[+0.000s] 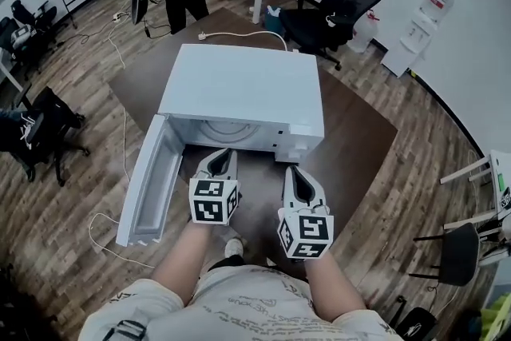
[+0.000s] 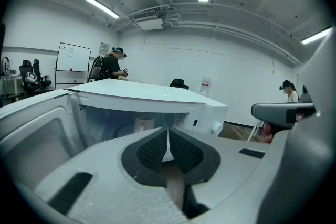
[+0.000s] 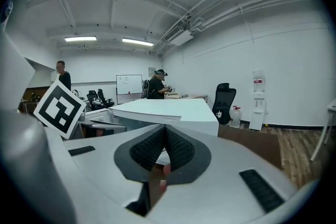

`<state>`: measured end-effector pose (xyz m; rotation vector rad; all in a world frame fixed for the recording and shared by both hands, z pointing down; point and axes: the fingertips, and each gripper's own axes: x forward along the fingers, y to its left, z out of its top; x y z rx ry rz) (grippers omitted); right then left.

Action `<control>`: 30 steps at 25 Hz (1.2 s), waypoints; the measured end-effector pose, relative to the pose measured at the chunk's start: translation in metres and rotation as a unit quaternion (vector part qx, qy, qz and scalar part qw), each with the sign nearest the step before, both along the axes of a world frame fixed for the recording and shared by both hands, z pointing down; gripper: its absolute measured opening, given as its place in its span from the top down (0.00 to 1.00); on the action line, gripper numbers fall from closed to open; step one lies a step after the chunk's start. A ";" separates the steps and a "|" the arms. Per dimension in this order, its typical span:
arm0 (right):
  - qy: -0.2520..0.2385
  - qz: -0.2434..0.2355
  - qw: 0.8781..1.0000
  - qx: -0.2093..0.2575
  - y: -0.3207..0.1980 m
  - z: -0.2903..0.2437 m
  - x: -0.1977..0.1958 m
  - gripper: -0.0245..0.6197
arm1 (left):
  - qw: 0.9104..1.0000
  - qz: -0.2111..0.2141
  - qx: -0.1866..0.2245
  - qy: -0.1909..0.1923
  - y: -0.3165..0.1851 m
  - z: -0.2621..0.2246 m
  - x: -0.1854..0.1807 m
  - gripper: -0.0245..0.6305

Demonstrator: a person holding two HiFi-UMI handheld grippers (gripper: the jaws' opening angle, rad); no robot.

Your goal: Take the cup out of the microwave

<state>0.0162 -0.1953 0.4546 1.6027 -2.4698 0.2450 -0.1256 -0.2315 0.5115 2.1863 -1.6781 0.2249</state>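
I am looking down at a wide brown table (image 1: 363, 144) with a big white microwave (image 1: 239, 84) on it. Its door (image 1: 148, 180) hangs wide open on my left side. From my head I see mostly the flat top of the microwave, and only a thin strip of its inside. I also see my two bare arms reaching out side by side. My left gripper (image 1: 222, 152) points at the open mouth of the microwave, very close to its front edge. My right gripper (image 1: 294, 170) is just beside it, a bit further back, in front of the part with the knobs. The left gripper view looks right into the open box, and this is the only view where the cup (image 2: 143, 124) shows. It is a pale, blurry shape standing inside, well back from my jaws. The right gripper view looks past the corner of the microwave instead. It shows the marker cube (image 3: 58, 105) of my other gripper off to the side. In both gripper views my jaws are pressed together, with the dark pads (image 2: 155, 148) touching at the tips. They are holding nothing and touching nothing.
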 end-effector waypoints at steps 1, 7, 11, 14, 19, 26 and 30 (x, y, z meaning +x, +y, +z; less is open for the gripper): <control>0.001 0.005 1.000 0.000 0.000 0.000 0.000 0.94 | 1.000 0.001 -0.002 -0.001 -0.004 0.005 -0.003 0.94; 0.009 0.041 0.999 -0.005 0.003 0.006 0.009 0.94 | 1.000 0.002 -0.009 -0.010 -0.030 0.032 -0.019 0.94; 0.015 0.070 0.997 -0.007 0.005 0.008 0.021 0.94 | 1.000 0.000 -0.008 -0.016 -0.051 0.047 -0.027 0.94; 0.022 0.085 0.996 -0.009 0.005 0.008 0.029 0.94 | 1.000 0.000 -0.004 -0.027 -0.069 0.057 -0.032 0.94; 0.026 0.104 0.994 -0.012 0.002 0.010 0.038 0.94 | 0.999 0.013 -0.017 -0.042 -0.096 0.080 -0.034 0.86; 0.039 0.116 0.992 -0.021 0.001 0.013 0.045 0.94 | 0.998 0.022 -0.034 -0.055 -0.124 0.106 -0.033 0.84; 0.046 0.121 0.991 -0.031 0.005 0.019 0.052 0.94 | 0.996 0.027 -0.042 -0.077 -0.134 0.125 -0.028 0.83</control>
